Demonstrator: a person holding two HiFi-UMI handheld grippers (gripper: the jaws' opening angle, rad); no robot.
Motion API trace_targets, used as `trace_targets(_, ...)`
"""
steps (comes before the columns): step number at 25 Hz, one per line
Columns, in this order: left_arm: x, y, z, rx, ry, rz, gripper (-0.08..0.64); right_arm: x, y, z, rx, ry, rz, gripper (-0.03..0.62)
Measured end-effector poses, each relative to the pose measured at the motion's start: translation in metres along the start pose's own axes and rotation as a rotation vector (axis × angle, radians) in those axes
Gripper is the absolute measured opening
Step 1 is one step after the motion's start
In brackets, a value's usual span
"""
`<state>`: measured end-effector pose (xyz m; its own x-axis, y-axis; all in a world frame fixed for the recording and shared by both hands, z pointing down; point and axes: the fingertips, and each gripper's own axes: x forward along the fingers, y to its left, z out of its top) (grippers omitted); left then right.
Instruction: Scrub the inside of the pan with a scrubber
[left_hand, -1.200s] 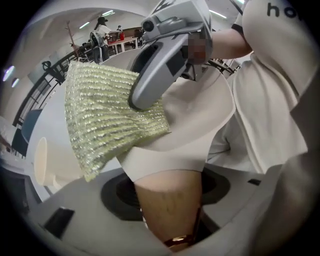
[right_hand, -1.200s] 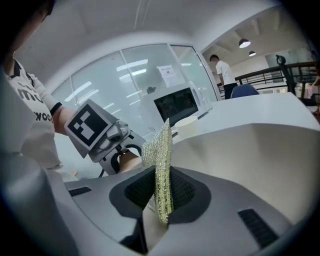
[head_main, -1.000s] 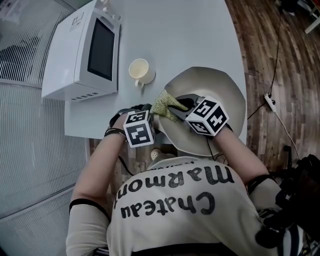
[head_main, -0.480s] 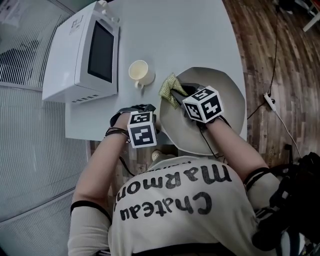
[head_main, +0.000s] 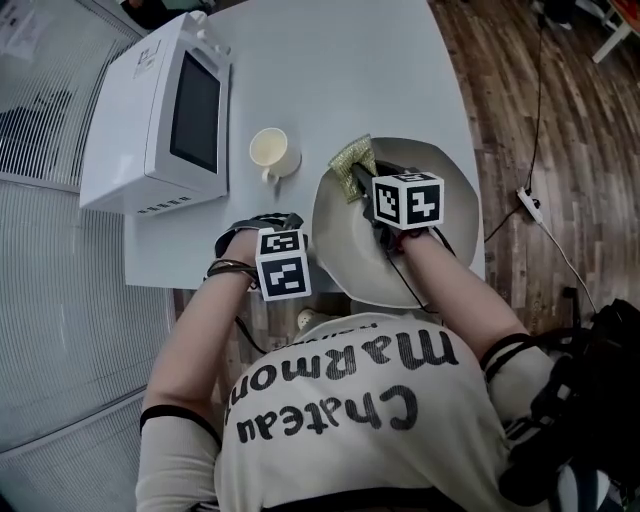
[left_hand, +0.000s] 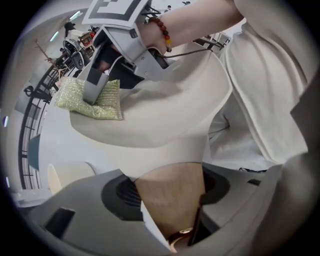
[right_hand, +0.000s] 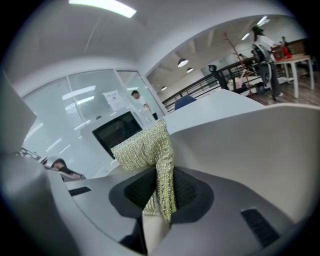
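Note:
A cream pan (head_main: 352, 255) lies on the white table's near right part. Its wooden handle (left_hand: 167, 197) runs between the jaws of my left gripper (head_main: 290, 228), which is shut on it at the pan's near left side. My right gripper (head_main: 358, 180) is shut on a yellow-green scrubber (head_main: 352, 157) and presses it on the pan's far left rim. The left gripper view shows the scrubber (left_hand: 91, 98) lying flat on the pan (left_hand: 165, 125) under the right gripper's fingers (left_hand: 95, 85). In the right gripper view the scrubber (right_hand: 148, 150) folds upward out of the jaws.
A white microwave (head_main: 160, 110) stands at the table's left. A cream cup (head_main: 270, 150) sits between it and the pan. The table ends just right of the pan, over a wooden floor with a power strip (head_main: 527, 205).
My right gripper has slid the scrubber from the pan's left side up to its far rim, away from me. The left gripper has stayed at the handle.

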<state>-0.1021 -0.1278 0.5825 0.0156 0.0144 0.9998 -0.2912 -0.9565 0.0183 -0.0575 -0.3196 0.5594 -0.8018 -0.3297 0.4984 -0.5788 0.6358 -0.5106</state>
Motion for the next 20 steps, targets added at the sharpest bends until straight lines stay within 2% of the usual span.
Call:
trace_targets(7,0.001,-0.005,0.007,-0.032,-0.029,-0.002,0.273,-0.015,-0.051,0.002,0.306,-0.09,-0.167,0.064)
trace_targets(13,0.0,-0.006,0.011,-0.047,-0.058,-0.002,0.268,-0.038,-0.078,0.005,0.457,-0.169,-0.281,0.064)
trace_targets(20,0.001,-0.005,0.01,-0.059,-0.061,0.012,0.256,-0.071,-0.108,-0.004,0.737,-0.296,-0.363,0.064)
